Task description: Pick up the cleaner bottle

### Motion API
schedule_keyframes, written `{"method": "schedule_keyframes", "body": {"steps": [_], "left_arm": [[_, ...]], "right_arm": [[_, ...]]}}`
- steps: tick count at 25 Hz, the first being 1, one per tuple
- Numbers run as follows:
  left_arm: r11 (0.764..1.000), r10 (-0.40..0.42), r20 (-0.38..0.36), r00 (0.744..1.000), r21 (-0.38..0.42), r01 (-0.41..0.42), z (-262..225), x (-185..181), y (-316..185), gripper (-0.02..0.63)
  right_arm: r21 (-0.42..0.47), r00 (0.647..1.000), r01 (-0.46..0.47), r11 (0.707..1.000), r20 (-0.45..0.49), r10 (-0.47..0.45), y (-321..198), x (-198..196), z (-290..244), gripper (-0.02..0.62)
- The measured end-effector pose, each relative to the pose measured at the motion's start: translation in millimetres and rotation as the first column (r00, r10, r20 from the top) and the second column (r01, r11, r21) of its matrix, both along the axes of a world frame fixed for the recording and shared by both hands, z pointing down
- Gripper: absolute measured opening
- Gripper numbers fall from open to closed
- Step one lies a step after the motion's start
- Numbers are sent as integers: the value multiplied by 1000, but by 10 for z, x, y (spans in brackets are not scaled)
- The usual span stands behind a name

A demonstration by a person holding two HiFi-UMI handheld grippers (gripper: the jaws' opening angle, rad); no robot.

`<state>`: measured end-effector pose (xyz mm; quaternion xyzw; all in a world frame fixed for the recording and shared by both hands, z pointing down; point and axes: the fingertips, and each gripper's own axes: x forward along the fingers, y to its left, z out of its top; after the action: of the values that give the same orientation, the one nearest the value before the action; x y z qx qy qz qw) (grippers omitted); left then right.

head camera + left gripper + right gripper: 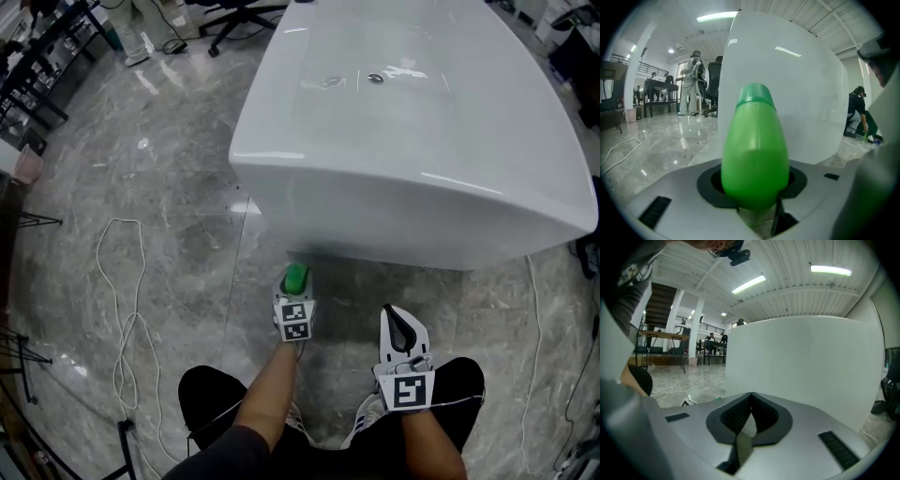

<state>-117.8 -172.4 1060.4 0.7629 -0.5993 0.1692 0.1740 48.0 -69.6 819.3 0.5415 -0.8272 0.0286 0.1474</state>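
Observation:
The cleaner bottle (295, 277) is bright green with a green cap and stands on the marble floor at the foot of a white bathtub (422, 141). My left gripper (295, 289) reaches to it from the near side. In the left gripper view the bottle (754, 150) fills the round hollow between the jaws, and the dark pads (708, 185) lie against its lower sides. My right gripper (399, 317) hangs to the right of the bottle, over the person's knee, pointing at the tub. Its jaws are shut (750, 397) with nothing between them.
The bathtub wall (801, 366) rises right behind the bottle. A white cable (122, 309) loops over the floor at the left. An office chair (234, 14) stands far back. People (693, 79) stand in the distance, and one crouches at the right (857, 112).

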Motion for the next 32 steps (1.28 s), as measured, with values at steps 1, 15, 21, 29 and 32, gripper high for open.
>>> {"method": "schedule_keyframes", "body": {"steps": [1,15,21,29,32], "left_arm": [[1000,0,-1,1000,8,0,-67,8,-3,182],[983,16,-96,995,184,2,-2350,159,238,181],[963,32,-49,998,270,-18,-4235,224,483,180],[967,12,-64,998,254,4,-6774,446,824,180],[972,-3,-83,997,233,22,-7576,527,1001,181]], "right_arm": [[5,1000,11,1000,-21,-11,6,-25,1,17],[13,998,-44,999,43,44,-46,-99,-887,17],[14,997,-55,998,64,54,118,94,-2289,17],[14,997,-47,999,68,46,349,472,-4550,17],[14,997,-48,999,59,47,467,629,-5198,18]]}}
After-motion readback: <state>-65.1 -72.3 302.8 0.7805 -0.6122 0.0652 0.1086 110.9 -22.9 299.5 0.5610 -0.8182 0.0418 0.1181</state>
